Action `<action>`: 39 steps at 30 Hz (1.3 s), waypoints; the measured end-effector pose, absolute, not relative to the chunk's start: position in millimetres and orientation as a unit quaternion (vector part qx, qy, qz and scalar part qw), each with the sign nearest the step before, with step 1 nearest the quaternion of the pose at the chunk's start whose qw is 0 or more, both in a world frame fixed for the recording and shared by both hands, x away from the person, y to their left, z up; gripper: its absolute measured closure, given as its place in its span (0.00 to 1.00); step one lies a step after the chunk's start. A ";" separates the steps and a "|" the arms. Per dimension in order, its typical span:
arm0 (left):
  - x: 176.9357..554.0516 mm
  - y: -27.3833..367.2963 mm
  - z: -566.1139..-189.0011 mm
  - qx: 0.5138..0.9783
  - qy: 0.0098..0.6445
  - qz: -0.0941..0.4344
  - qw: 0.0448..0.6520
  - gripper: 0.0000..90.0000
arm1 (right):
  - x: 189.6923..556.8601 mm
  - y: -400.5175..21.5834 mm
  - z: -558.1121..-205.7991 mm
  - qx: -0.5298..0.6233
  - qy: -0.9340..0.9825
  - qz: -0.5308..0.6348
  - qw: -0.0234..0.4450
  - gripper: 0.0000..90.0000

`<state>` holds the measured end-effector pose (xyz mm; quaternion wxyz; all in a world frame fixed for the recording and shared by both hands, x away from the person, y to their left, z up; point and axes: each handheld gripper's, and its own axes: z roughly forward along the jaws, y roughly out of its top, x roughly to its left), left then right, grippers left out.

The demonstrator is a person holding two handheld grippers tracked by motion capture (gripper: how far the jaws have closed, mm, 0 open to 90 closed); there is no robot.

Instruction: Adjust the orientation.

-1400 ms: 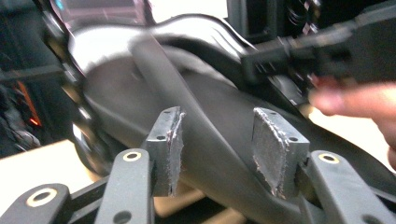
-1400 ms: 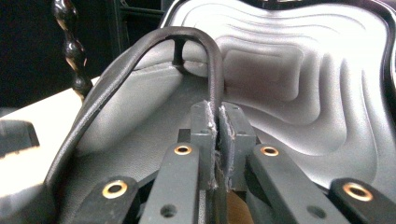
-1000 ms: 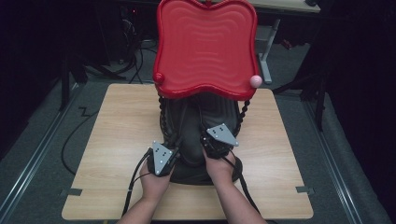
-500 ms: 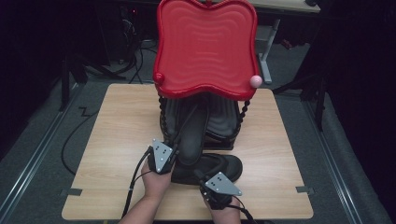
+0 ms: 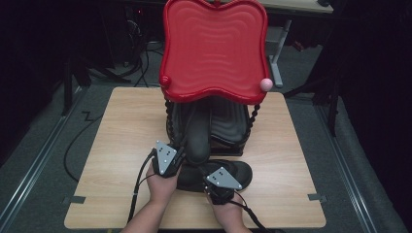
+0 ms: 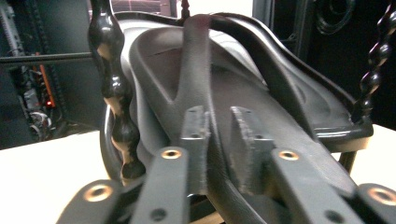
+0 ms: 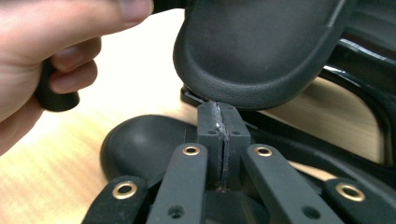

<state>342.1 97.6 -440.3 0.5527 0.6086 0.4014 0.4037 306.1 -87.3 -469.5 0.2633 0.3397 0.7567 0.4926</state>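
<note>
With the left claw [image 6: 217, 135] narrow, its jaws just eased apart around the heel of the leaning sandal [image 5: 197, 138], seat that sandal on the rack [image 5: 253, 118] at 12 o'clock, keeping the shut, empty right claw [image 7: 219, 116] clear of the flat sandal [image 5: 239, 173] on the desk [image 5: 121, 145].

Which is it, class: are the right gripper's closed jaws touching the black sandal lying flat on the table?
Cannot tell. In the right gripper view the shut right gripper overlaps the flat sandal, with no plain contact or gap.

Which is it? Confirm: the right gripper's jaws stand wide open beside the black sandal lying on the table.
Wrong: the right gripper has its jaws shut, nothing between them; the right gripper view shows it. It is indeed beside the black sandal lying on the table.
</note>
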 end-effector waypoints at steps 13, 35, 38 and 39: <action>301.0 104.8 -459.9 0.629 0.368 0.388 0.564 0.72 | 321.9 -76.4 -458.9 0.340 0.751 0.501 0.263 0.98; 320.2 89.0 -465.0 0.650 0.369 0.390 0.537 1.00 | 315.3 -88.6 -464.2 0.325 0.758 0.500 0.264 0.95; 323.4 88.9 -464.7 0.649 0.371 0.393 0.535 1.00 | 302.7 -107.8 -465.1 0.323 0.757 0.502 0.265 0.95; 324.5 88.4 -464.7 0.650 0.371 0.394 0.533 1.00 | 298.9 -115.1 -465.3 0.323 0.757 0.502 0.265 0.95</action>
